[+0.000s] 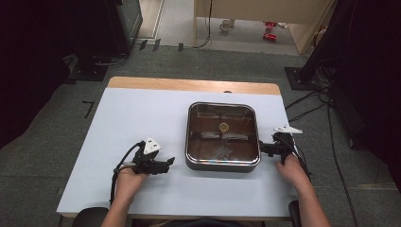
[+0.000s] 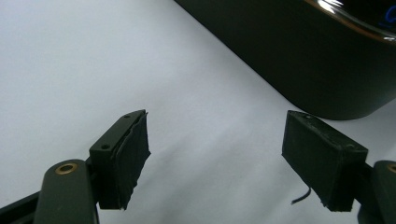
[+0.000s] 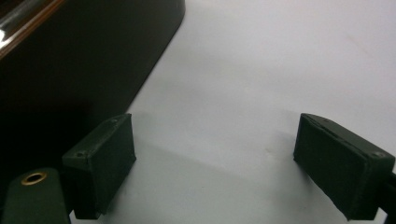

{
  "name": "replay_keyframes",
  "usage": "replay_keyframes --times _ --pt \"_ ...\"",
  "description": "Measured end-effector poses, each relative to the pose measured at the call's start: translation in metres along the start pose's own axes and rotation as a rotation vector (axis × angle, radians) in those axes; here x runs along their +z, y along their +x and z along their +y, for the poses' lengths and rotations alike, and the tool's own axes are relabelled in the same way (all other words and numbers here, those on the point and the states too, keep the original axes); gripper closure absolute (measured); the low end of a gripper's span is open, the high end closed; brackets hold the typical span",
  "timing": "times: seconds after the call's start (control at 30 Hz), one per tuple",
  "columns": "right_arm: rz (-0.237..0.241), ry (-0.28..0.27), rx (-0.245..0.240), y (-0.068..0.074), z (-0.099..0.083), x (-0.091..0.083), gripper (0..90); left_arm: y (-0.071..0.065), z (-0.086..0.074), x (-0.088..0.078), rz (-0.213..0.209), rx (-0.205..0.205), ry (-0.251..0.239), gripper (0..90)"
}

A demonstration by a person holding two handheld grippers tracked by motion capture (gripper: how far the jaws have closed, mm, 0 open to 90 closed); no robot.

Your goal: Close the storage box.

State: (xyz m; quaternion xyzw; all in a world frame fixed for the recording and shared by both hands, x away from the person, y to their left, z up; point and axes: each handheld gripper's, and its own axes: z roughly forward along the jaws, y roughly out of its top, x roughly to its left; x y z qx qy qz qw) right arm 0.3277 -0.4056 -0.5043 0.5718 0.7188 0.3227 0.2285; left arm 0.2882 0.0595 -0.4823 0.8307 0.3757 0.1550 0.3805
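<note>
A square metal basin [image 1: 222,163] with rounded corners stands on the white table [image 1: 142,118], a little to the right of the middle. Its rim is shiny and its inner walls reflect brown and dark tones. On its flat bottom there is a small round drain [image 1: 224,126]. The table surface is smooth and matte, and along the far edge a strip of pale wood [image 1: 189,85] is visible.

The left gripper [image 1: 166,162] rests low on the table, just beside the basin's near left corner but apart from it. A person's left hand [image 1: 130,177] holds it from behind, and a grey three-cornered plate sits on top. In the left gripper view its jaws stand wide apart with only bare table between them. The black pads [image 2: 133,154] look rough, and the edge of one is a little frayed. The dark, curved outer wall of the basin [image 2: 299,60] passes at the upper right.

The right gripper [image 1: 261,149] is at the basin's right side, very near its wall, held by the right hand [image 1: 291,170]. In the right gripper view the jaws are also wide and hold nothing. The basin wall [image 3: 70,70] is dark and smooth, just beside the left pad [image 3: 109,156].
</note>
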Motion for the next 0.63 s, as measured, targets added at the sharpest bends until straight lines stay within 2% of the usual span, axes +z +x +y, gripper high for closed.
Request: replay_keyframes --times 0.2,0.27,0.53,0.63 --pt "0.0 0.0 0.0 0.0 0.0 0.0 12.1 -0.011 -0.006 0.014 0.0 0.027 0.052 22.9" --pt "0.0 0.0 0.0 0.0 0.0 0.0 12.1 -0.013 -0.007 0.015 0.001 0.046 0.033 20.9" --pt "0.0 0.0 0.0 0.0 0.0 0.0 12.1 -0.013 -0.009 0.016 -0.008 0.039 0.023 20.0" --pt "0.0 0.0 0.0 0.0 0.0 0.0 12.1 -0.013 -0.009 0.016 0.006 0.039 0.026 18.7"
